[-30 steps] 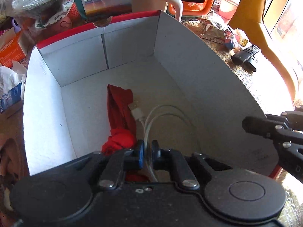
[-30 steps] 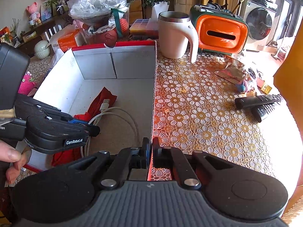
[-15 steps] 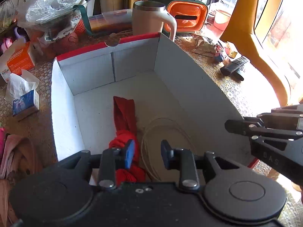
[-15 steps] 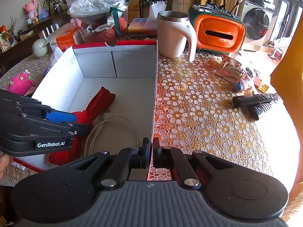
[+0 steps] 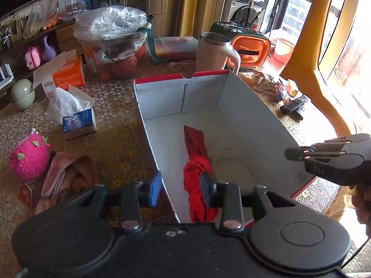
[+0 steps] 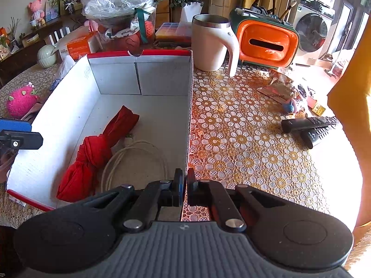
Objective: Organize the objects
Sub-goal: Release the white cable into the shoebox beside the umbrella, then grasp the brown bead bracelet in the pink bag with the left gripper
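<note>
- Cable (image 6: 129,159) lies coiled on the floor of the white cardboard box (image 6: 69,106), at the near end, just beside the knotted red cloth (image 6: 92,155) and touching it on one side
- Thin, pale cord of this sort should be light and limp; it will sag and uncoil if lifted by one strand, so pinching across several loops together looks the safer hold
- Red cloth is soft and bunched; the knot in its middle looks like the firmest place to take it, and it is unlikely to slip or break
- Box walls are thin card, stiff enough to be held by the rim but likely to flex under a hard squeeze
- Left gripper (image 5: 179,188) hovers over the near left corner of the box; its jaws are opening, part of the way apart, with nothing pressed between them, and the cloth is seen in the gap only because it lies below
- Right gripper (image 6: 184,187) has its jaws together on the near end of the box's right wall, the thin card edge running up into the narrow slit between the pads, so it appears to steady the box
- Pink plush toy (image 5: 29,156), folded pink cloth (image 5: 67,173) and two remote controls (image 6: 308,127) lie on the table outside the box, and by my reading remain to be sorted
</note>
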